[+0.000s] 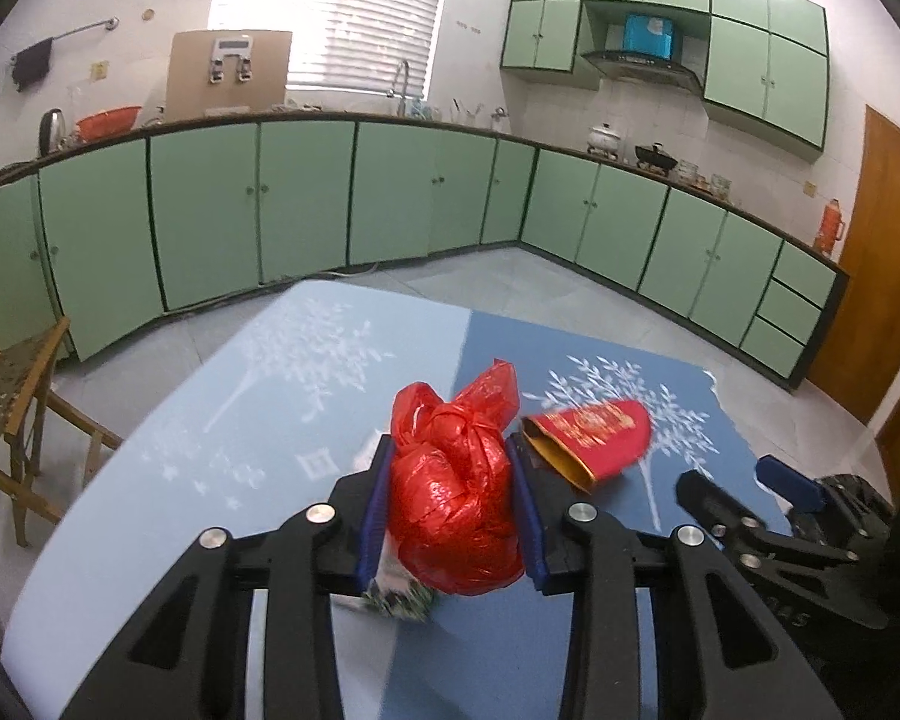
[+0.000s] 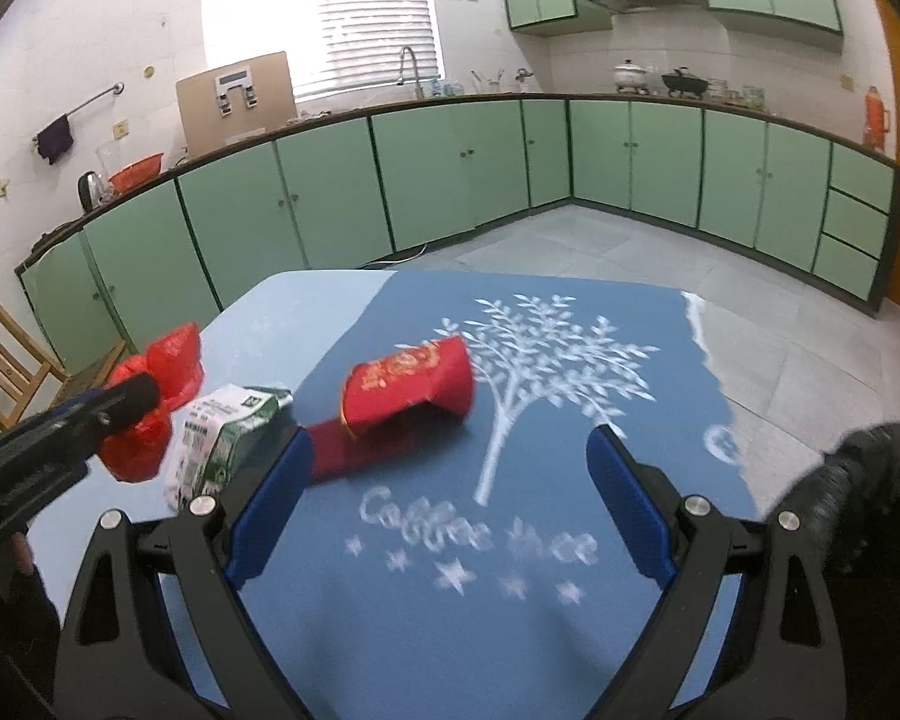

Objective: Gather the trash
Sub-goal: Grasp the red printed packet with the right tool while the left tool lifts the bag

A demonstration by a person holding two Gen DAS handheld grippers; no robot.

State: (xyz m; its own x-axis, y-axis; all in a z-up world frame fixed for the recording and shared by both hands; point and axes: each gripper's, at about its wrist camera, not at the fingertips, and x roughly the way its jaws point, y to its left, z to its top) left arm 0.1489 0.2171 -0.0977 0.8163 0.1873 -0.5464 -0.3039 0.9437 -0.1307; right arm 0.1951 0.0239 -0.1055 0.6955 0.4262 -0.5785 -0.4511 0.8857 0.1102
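My left gripper (image 1: pixel 450 450) is shut on a knotted red plastic bag (image 1: pixel 456 498) and holds it above the blue table (image 1: pixel 210 420). A white and green carton (image 1: pixel 399 597) lies under the bag. A red and gold paper cup (image 1: pixel 594 435) lies on its side just right of the bag. In the right wrist view my right gripper (image 2: pixel 450 444) is open and empty, with the cup (image 2: pixel 411 387) just beyond its fingertips, the carton (image 2: pixel 222 438) to the left, and the bag (image 2: pixel 150 396) in the left gripper further left.
Green cabinets (image 1: pixel 306 198) line the far walls beyond a tiled floor. A wooden chair (image 1: pixel 12 396) stands left of the table. A wooden door (image 1: pixel 882 264) is at the right. The table's far edge (image 2: pixel 510 276) drops to the floor.
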